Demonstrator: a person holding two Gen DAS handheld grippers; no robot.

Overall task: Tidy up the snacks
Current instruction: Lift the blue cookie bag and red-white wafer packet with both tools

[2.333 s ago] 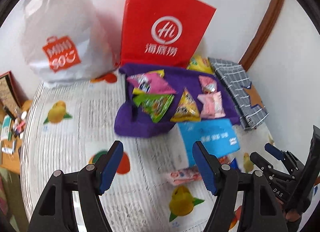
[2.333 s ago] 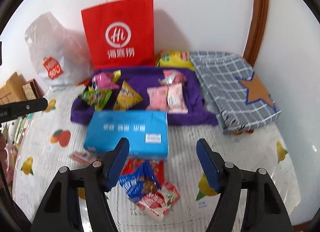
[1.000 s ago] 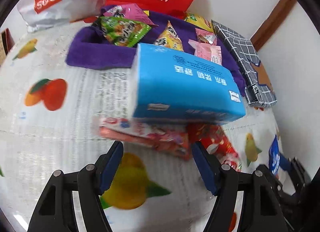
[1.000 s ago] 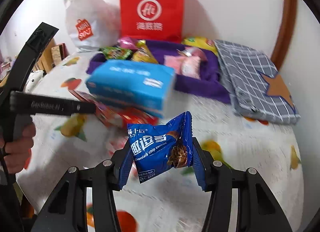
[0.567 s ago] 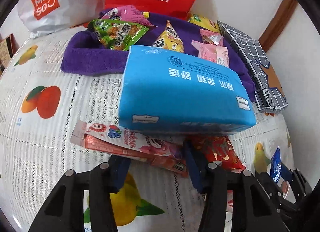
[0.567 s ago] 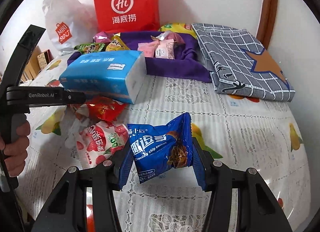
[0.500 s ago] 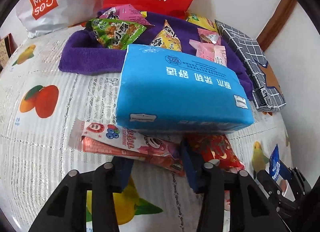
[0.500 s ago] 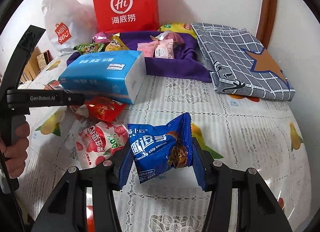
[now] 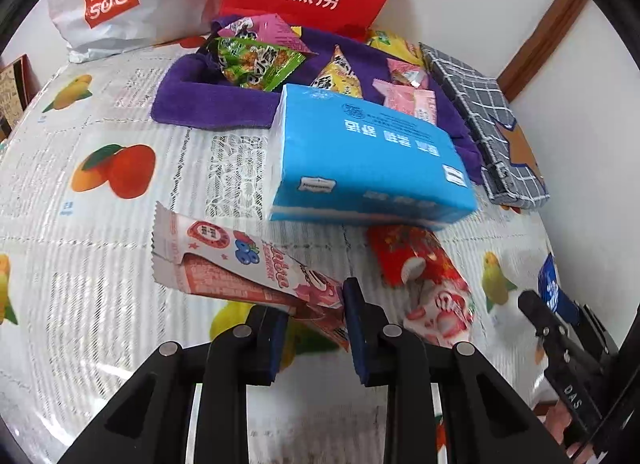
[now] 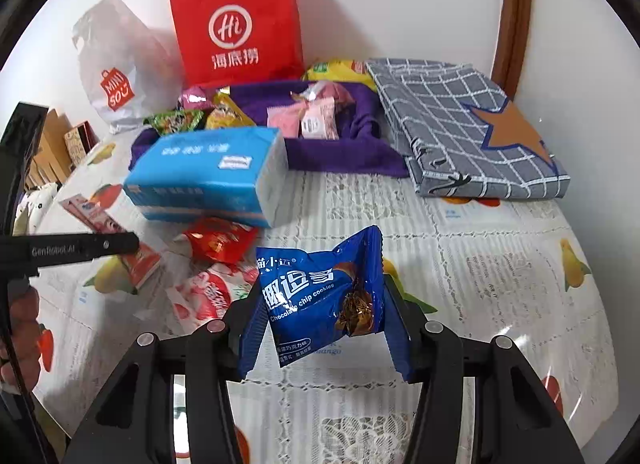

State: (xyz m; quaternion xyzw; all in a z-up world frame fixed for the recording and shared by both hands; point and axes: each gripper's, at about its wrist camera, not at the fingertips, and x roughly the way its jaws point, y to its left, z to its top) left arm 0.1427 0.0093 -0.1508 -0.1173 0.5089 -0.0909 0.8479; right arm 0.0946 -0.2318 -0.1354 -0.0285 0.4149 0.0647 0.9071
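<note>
My left gripper [image 9: 314, 314] is shut on one end of a long pink and white wafer pack [image 9: 236, 268], held just above the tablecloth; the pack also shows in the right wrist view [image 10: 108, 232]. My right gripper [image 10: 320, 322] is shut on a blue chocolate chip cookie pack [image 10: 320, 296], held above the table. A purple cloth tray [image 10: 344, 156] at the back holds several snack packs, also seen in the left wrist view [image 9: 208, 104]. A red snack pack [image 9: 404, 260] and a strawberry pack [image 10: 208, 296] lie on the table.
A blue tissue pack [image 9: 360, 160] lies in front of the tray. A red paper bag [image 10: 240, 24] and a white Miniso bag [image 10: 112, 72] stand against the wall. A grey checked pouch [image 10: 472, 124] lies at the right. Cardboard boxes [image 10: 52, 144] stand off the left edge.
My left gripper has closed on the end of the pink wafer pack and lifted it slightly. My right gripper keeps its hold on the blue cookie pack.
</note>
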